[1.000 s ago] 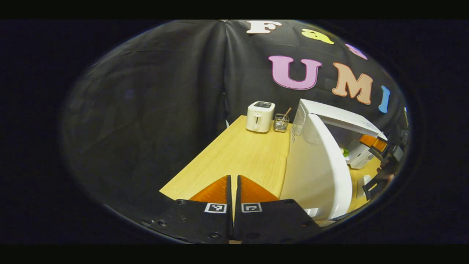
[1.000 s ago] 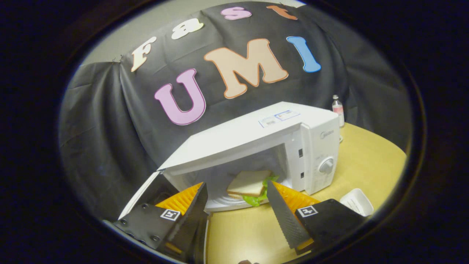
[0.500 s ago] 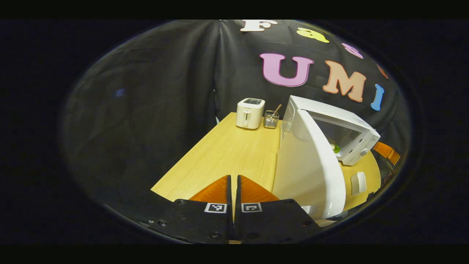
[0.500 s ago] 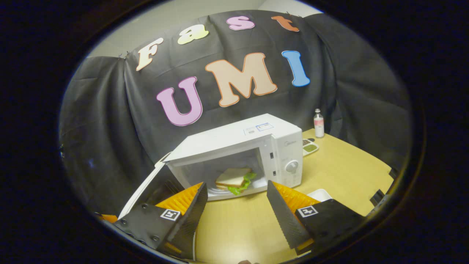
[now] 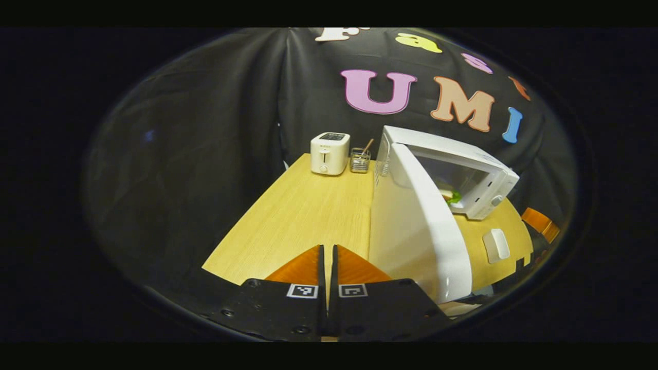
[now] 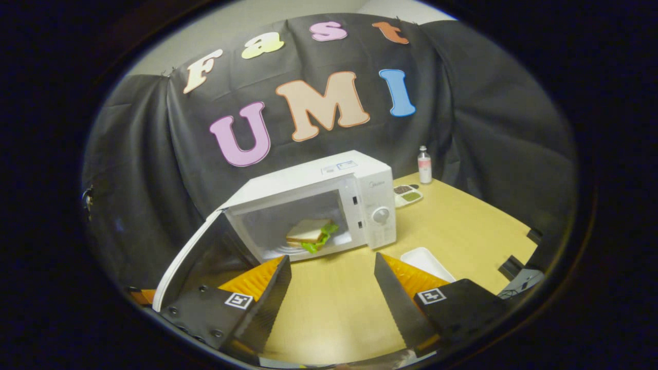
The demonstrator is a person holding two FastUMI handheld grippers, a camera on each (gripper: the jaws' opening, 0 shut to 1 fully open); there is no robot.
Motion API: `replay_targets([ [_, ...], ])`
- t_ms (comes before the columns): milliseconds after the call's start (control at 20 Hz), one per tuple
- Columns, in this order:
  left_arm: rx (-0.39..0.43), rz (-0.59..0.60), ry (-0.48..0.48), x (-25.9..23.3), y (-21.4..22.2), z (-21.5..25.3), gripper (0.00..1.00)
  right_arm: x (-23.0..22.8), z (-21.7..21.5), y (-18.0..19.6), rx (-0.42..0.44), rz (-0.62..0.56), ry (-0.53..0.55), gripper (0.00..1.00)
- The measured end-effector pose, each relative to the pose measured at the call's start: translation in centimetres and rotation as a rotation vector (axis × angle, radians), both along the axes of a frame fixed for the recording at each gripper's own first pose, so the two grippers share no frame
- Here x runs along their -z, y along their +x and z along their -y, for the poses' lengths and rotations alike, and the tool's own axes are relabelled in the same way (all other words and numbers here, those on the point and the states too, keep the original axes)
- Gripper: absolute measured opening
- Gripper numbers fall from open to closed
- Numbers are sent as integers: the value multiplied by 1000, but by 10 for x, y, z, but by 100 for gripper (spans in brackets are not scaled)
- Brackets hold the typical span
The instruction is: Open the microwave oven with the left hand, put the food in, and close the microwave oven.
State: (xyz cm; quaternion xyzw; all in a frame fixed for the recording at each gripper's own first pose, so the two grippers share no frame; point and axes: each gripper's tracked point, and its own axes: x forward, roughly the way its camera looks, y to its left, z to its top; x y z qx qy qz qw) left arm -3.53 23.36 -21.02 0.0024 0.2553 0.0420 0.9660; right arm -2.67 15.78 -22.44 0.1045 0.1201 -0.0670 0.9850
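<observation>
Two steps look done: the sandwich (image 6: 310, 234) sits inside the microwave oven (image 6: 329, 205), whose door (image 5: 416, 226) stands swung wide. Over the table (image 6: 462, 231) in front, the right gripper (image 6: 332, 288) hangs with fingers spread, empty, clear of the cavity. Beside the door's outer face, the left gripper (image 5: 327, 267) is clenched on nothing, seemingly placed to push it closed.

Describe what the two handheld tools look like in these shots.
Each tool, left and right, has a matte black body carrying two wedge-shaped fingers that taper forward. A small square black-and-white marker sits on each finger base, with round screw heads in the black plates nearby. The right tool's inner finger faces are ridged like fine teeth. No cables or sleeves are visible.
</observation>
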Motion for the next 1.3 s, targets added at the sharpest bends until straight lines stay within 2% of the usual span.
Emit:
replay_targets([
  [350, 17, -27, 12, 5, -4, 28, 0, -15, 11, -10, -16, 26, -19, 91],
  [600, 36, -41, 6, 8, -4, 60, 1, -15, 32, -8, -34, -8, -46, 91],
  [900, 125, -66, 24, 16, 3, 121, 0, -16, 82, -11, 4, -55, -60, 92],
  [950, 141, -66, 29, 16, 6, 132, 0, -13, 91, -11, 12, -68, -55, 99],
  [1300, 232, -66, 64, 22, 25, 197, 1, -18, 146, -17, 51, -81, -76, 100],
])
